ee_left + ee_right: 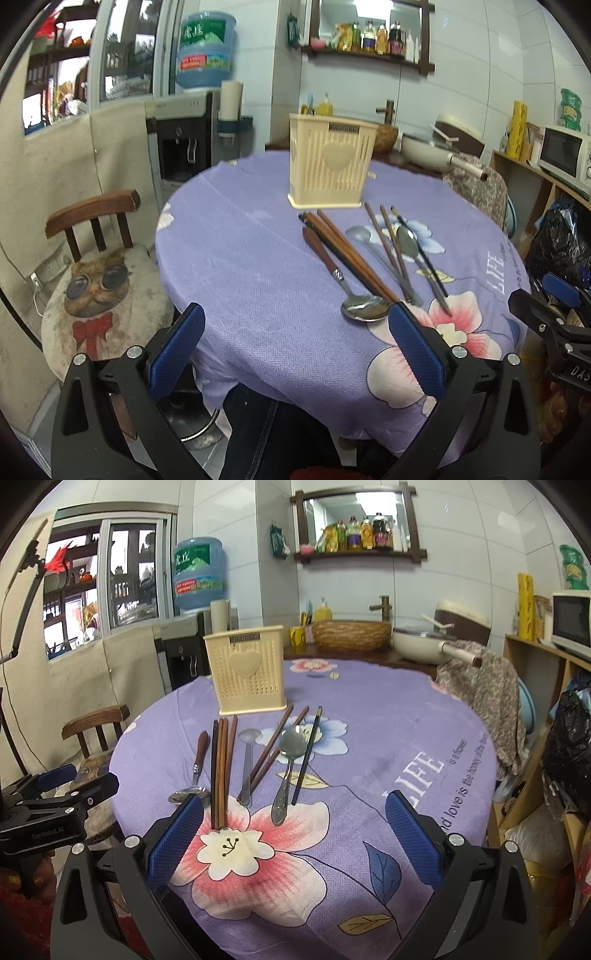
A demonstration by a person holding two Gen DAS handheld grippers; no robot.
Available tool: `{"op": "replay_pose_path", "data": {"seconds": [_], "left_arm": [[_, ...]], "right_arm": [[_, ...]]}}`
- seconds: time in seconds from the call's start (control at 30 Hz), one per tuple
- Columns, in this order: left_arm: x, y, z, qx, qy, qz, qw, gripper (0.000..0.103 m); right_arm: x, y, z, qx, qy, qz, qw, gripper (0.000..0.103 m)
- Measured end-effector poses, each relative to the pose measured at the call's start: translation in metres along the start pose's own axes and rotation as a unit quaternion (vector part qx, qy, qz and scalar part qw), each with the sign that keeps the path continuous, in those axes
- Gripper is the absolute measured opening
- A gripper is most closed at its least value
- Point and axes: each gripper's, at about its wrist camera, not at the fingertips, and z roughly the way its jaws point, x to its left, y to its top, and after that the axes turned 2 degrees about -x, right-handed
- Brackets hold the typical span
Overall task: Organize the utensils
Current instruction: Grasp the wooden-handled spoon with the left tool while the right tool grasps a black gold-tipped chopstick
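The round worktop [388,738] wears a purple cloth with big flowers. A cream holder [246,668] with a heart on it stands upright toward the far side.

Both tongs hang low at the near edge. The left tongs [295,347] are spread wide and hold nothing. The right tongs [293,836] are spread wide too and hold nothing.

The utensils lie flat on the cloth, just in front of the holder. A bundle of brown chopsticks [221,771] lies close together, pointing at the holder. Beside it on the left is a spoon with a wooden handle [194,771]. On the right is a grey ladle [246,764]. Next come two more brown sticks [275,744], crossed at their ends. A shiny metal spoon [288,771] lies next, touching a thin dark chopstick [306,757].

A wooden chair [92,229] with a cat cushion [96,288] sits left of the worktop.
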Motion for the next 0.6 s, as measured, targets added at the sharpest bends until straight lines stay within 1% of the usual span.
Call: {"op": "replay_pose_path", "data": {"seconds": [0.13, 0.23, 0.3, 0.33, 0.37, 0.4, 0.43, 0.47, 0.5, 0.57, 0.6], "left_arm": [[0.002, 0.013, 0.027, 0.031, 0.010, 0.017, 0.9993, 0.098], [0.004, 0.030, 0.048, 0.048, 0.023, 0.029, 0.9982, 0.098], [0.007, 0.043, 0.064, 0.064, 0.025, 0.022, 0.9974, 0.097], [0.010, 0.050, 0.072, 0.072, 0.018, 0.012, 0.9971, 0.096], [0.013, 0.057, 0.079, 0.078, 0.007, 0.001, 0.9969, 0.094], [0.013, 0.062, 0.085, 0.082, 0.000, -0.005, 0.9966, 0.093], [0.013, 0.067, 0.092, 0.091, -0.006, -0.008, 0.9958, 0.092], [0.011, 0.071, 0.100, 0.101, -0.008, -0.005, 0.9948, 0.090], [0.009, 0.076, 0.109, 0.111, -0.010, -0.001, 0.9938, 0.086], [0.008, 0.082, 0.123, 0.125, -0.015, 0.000, 0.9920, 0.081], [0.007, 0.084, 0.128, 0.130, -0.018, -0.003, 0.9914, 0.079]], "right_arm": [[-0.009, 0.009, 0.023, 0.028, -0.020, -0.016, 0.999, 0.097], [-0.017, 0.018, 0.039, 0.040, -0.013, -0.020, 0.999, 0.097], [-0.020, 0.025, 0.050, 0.046, -0.016, -0.020, 0.999, 0.097], [-0.022, 0.030, 0.056, 0.050, -0.018, -0.021, 0.998, 0.097], [-0.023, 0.035, 0.064, 0.053, -0.020, -0.022, 0.998, 0.093], [-0.026, 0.041, 0.072, 0.057, -0.022, -0.021, 0.998, 0.087], [-0.027, 0.046, 0.079, 0.062, -0.021, -0.016, 0.998, 0.085], [-0.030, 0.051, 0.088, 0.068, -0.016, -0.010, 0.998, 0.081], [-0.033, 0.056, 0.098, 0.077, -0.010, -0.002, 0.997, 0.076], [-0.038, 0.065, 0.116, 0.096, -0.002, 0.016, 0.995, 0.071], [-0.041, 0.070, 0.127, 0.107, 0.004, 0.028, 0.994, 0.066]]}}
